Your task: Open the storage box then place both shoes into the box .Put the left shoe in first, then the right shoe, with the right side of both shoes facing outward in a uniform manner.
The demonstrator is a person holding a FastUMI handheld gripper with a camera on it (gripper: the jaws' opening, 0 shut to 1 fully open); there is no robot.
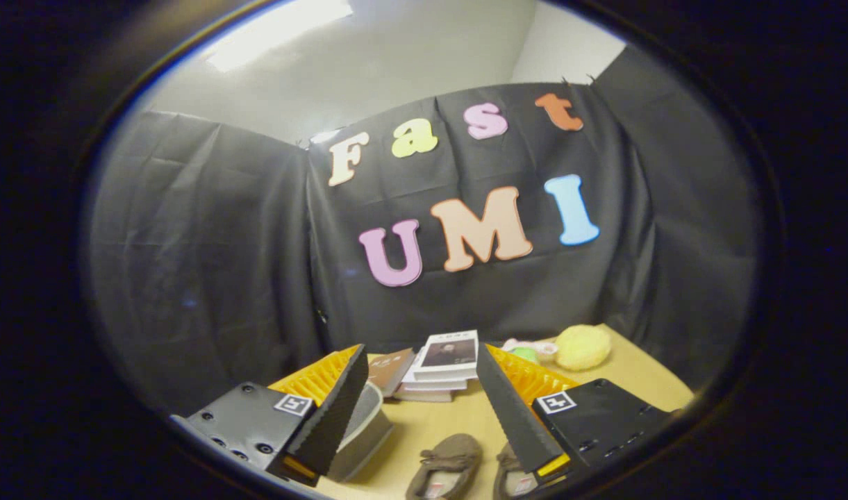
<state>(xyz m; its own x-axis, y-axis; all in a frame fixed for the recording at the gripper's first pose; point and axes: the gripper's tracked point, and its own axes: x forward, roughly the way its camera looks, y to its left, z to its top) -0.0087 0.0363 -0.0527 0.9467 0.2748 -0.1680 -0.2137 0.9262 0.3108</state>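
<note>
My gripper [422, 389] stands open above the wooden table [465, 417], with nothing between its fingers. Two brown slipper-like shoes lie side by side just below and between the fingers: one shoe [446, 464] in the middle, the other shoe [510, 476] partly hidden by the right finger [517, 417]. A grey storage box [364, 430] sits to the left, mostly covered by the left finger [337, 410]; I cannot tell whether its lid is open.
A stack of books [441, 368] lies beyond the fingers near the black cloth wall, with a brown book [390, 369] beside it. A yellow fluffy ball [582, 347] and small pink and green items [528, 349] rest at the back right.
</note>
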